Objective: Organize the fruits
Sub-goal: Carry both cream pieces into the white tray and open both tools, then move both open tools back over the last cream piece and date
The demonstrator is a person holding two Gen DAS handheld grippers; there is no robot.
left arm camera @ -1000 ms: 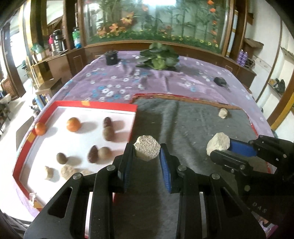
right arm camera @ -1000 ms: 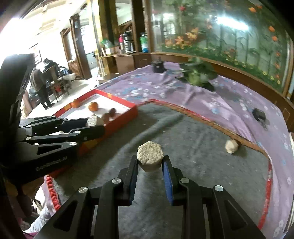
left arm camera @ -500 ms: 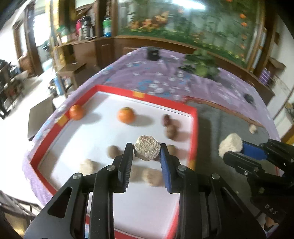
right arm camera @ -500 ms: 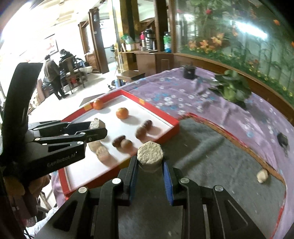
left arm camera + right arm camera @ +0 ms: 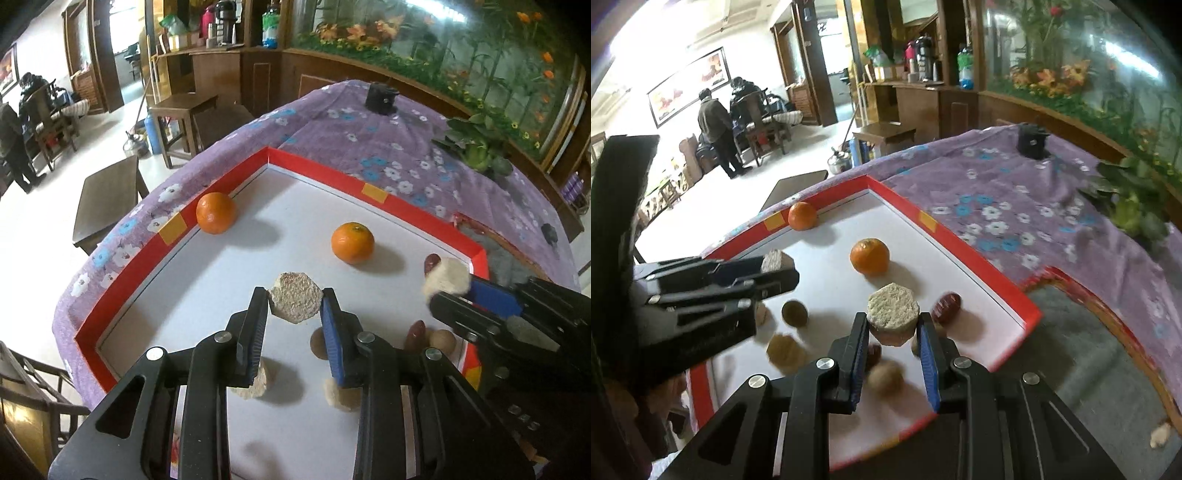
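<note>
Currently, one pale hexagonal crumbly cake (image 5: 294,302) is clamped in each narrowly parted gripper, left gripper (image 5: 294,306) and right gripper (image 5: 893,325), above the red-rimmed white tray (image 5: 317,168), whose bare floor lies directly beneath.

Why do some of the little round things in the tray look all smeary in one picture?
Right wrist view: the brown fruits near the tongs are motion-blurred, and the purple tablecloth too. Left wrist view: sharper, with oranges crisp, soft shadows, edges bent by fisheye.

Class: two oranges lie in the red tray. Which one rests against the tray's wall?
The far-left orange, touching the red tray wall; the other orange sits on open white floor.
</note>
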